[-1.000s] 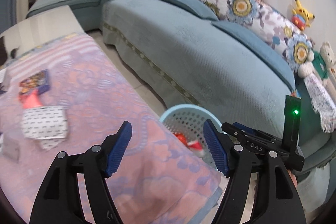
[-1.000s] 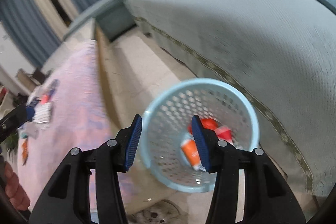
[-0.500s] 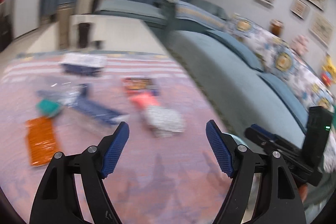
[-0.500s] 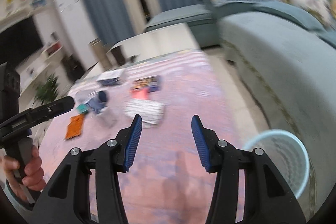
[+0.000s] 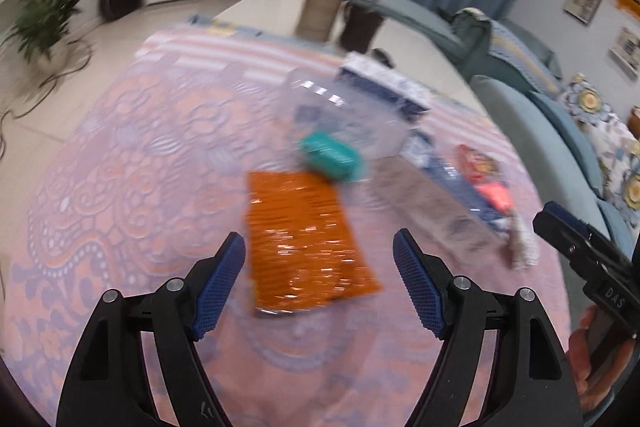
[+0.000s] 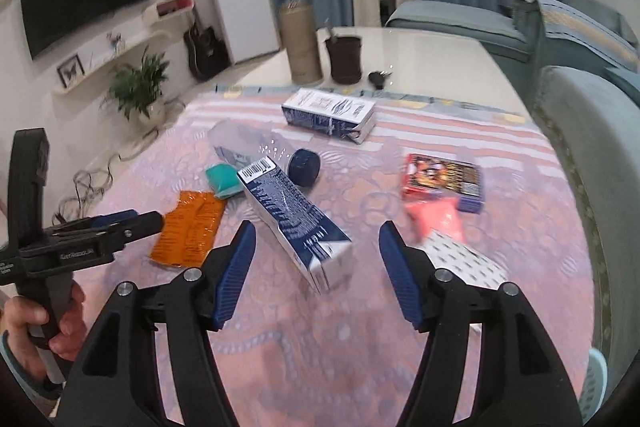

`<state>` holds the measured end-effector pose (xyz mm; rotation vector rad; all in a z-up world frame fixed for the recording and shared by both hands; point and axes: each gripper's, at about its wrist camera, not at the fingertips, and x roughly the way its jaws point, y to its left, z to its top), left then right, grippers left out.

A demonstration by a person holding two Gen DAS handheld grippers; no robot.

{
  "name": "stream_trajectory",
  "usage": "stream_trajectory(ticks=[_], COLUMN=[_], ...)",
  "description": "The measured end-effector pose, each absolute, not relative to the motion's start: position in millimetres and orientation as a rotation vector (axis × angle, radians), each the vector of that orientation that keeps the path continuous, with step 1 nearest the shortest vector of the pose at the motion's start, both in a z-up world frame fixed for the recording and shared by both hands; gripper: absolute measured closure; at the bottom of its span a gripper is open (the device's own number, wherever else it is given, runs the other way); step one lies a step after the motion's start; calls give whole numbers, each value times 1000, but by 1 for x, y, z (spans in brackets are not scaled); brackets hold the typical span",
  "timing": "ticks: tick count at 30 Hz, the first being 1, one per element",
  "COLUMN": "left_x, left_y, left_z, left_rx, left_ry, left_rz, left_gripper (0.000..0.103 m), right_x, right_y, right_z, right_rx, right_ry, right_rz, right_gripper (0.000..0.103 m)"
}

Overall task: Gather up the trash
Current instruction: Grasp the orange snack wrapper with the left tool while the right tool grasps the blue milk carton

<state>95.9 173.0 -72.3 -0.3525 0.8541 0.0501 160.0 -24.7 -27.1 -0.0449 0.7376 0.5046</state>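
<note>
- Left gripper: jaws spread wide, nothing between them. It hovers above the worktop, which is covered by a pink patterned cloth.
- Right gripper: also wide open and empty, hanging over the same cloth.
- Trash lies scattered across the cloth. The orange wrapper lies flat, directly ahead of the left gripper, its near end roughly between the open fingers in that view.
- The wrapper's long axis runs nearly straight away from the left gripper, leaning slightly to one side. Fingers closing across it would meet its narrow width.
- In the right view the orange wrapper sits well off to the left, just beyond the tip of the left gripper. Left is clearly the nearer one for it.
- The long blue-and-white carton lies on its side just ahead of the right gripper, long axis diagonal, near end pointing between the right fingers. Judged the right gripper's closest candidate.
- Other pieces: teal packet, dark round cap, second carton farther back, red-and-blue box, pink packet, white dotted box beside the right finger.
- Pale blue basket edge shows low at right, off the worktop.
- Left view is motion-blurred; fine detail uncertain.
</note>
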Motion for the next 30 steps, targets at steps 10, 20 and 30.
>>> stream_trajectory(ticks=[10,20,30], left_x=[116,122,104], left_y=[170,133,133], left_z=[-106,-114,-107], left_rx=[-314,-120,-92], left_ry=[935,940,906], left_rz=[54,103,39], left_gripper=[19,21,70], right_x=[207,196,167], right_y=[17,27,12], right_z=[-62,-72,-73], right_rx=[-128,-226,-127], right_ry=[851,920,951], right_rz=[556,481,451], right_gripper=[42,57,68])
